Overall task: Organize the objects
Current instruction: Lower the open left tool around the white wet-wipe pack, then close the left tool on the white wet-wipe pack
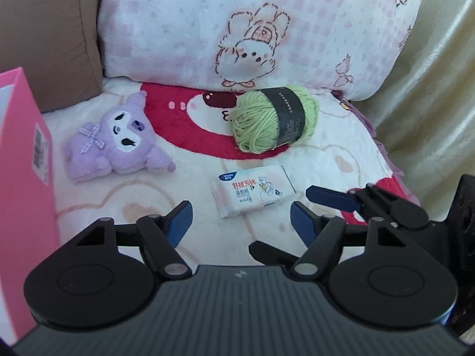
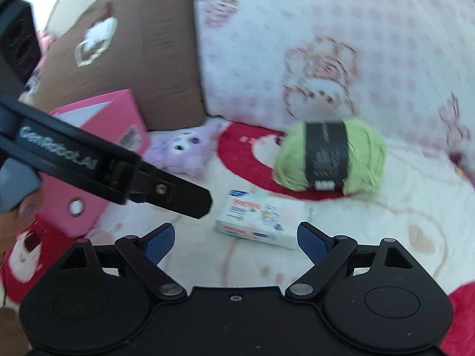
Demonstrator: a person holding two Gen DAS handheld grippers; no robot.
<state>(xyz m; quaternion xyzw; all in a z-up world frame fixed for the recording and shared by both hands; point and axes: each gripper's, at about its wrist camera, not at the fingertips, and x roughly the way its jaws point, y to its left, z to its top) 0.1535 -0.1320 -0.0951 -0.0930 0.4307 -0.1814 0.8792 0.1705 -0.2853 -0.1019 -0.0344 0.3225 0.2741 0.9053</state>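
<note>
A small white wet-wipe pack point(image 1: 253, 194) point(image 2: 261, 222) lies flat on the fleece blanket point(image 1: 133, 190). My left gripper point(image 1: 240, 210) is open just short of the pack, its blue pads clear of it. My right gripper point(image 2: 236, 231) also stands open at the pack's near edge, holding nothing. A finger point(image 1: 329, 198) of the right gripper reaches in from the right in the left wrist view. The left gripper's black finger point(image 2: 178, 195) crosses the right wrist view from the left. Behind the pack sit a green yarn ball point(image 1: 273, 118) point(image 2: 329, 157) and a purple plush toy point(image 1: 115, 142) point(image 2: 181, 154).
A pink box point(image 1: 23, 178) point(image 2: 98, 130) stands open at the left. A pink-and-white pillow point(image 1: 237, 14) and a brown cushion point(image 1: 50, 35) point(image 2: 133, 44) close off the back. Cream fabric point(image 1: 430, 103) borders the right side. A person's hand point(image 2: 12, 225) shows at the left edge.
</note>
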